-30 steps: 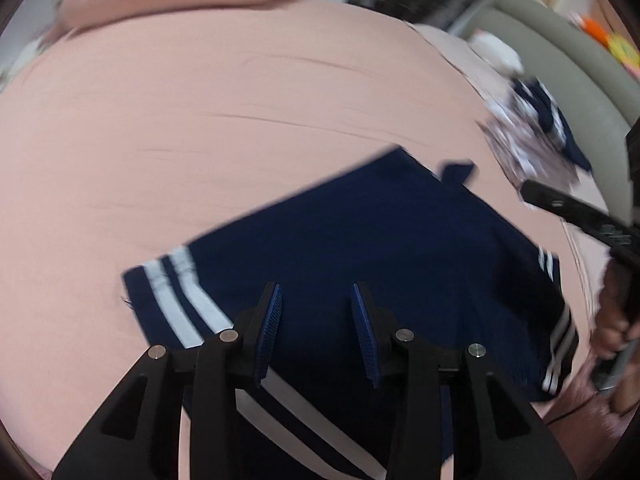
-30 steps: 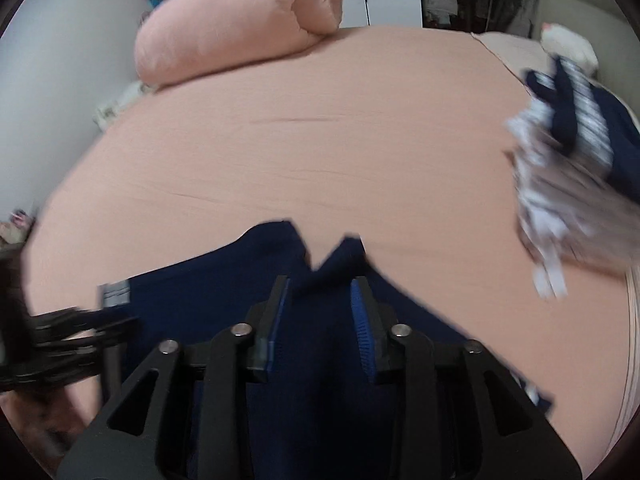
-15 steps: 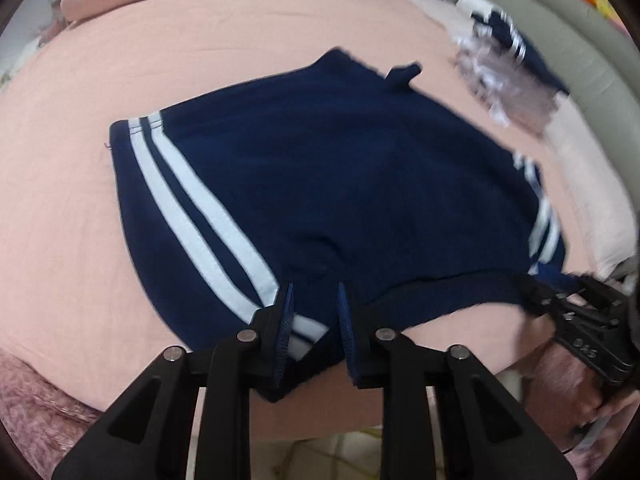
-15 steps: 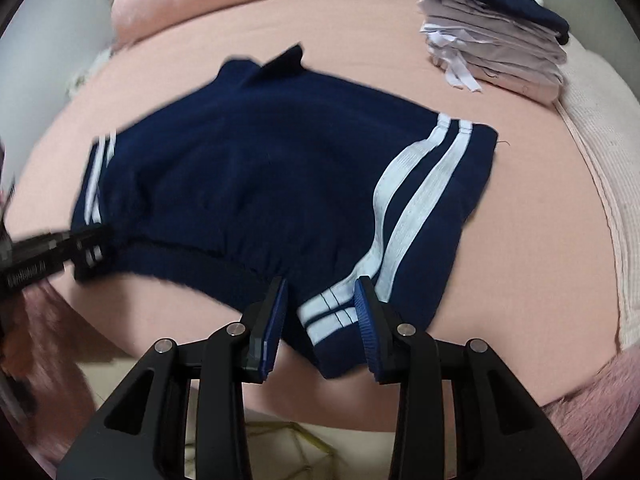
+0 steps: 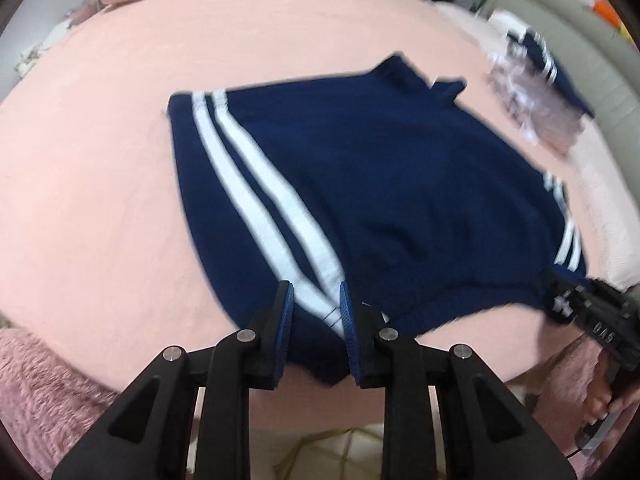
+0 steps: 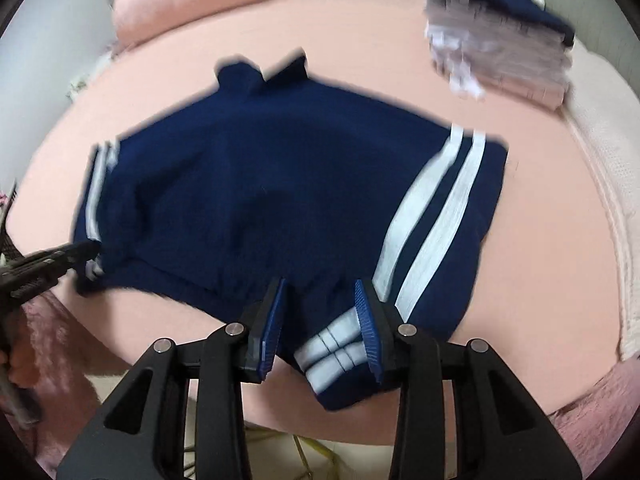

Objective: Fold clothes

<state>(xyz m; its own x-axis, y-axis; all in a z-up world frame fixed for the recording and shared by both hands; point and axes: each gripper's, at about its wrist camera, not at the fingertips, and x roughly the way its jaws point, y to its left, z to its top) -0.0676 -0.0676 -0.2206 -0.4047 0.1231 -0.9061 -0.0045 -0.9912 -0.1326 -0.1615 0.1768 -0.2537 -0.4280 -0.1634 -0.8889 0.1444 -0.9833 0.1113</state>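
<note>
A navy top (image 5: 400, 184) with two white stripes down each side lies flat on the pink bed sheet (image 5: 100, 160), collar at the far end and hem at the near edge. My left gripper (image 5: 316, 304) is shut on the hem's left striped corner. That corner hangs slightly over the bed's edge. In the right wrist view the navy top (image 6: 280, 184) fills the middle. My right gripper (image 6: 320, 308) stands open around the right striped cuff, fingers wide apart. The left gripper (image 6: 80, 252) shows at the hem's other corner.
A stack of folded clothes (image 6: 500, 52) sits at the far right of the bed, also visible as the stack (image 5: 536, 96). A pink pillow (image 6: 192, 4) lies at the head. A fuzzy pink blanket (image 5: 48, 380) hangs along the near edge. A hand (image 5: 608, 400) holds the right gripper (image 5: 560, 300).
Both grippers have drawn back from over the top to its near hem. The left fingers have narrowed onto the hem corner; the right fingers keep the same wide gap.
</note>
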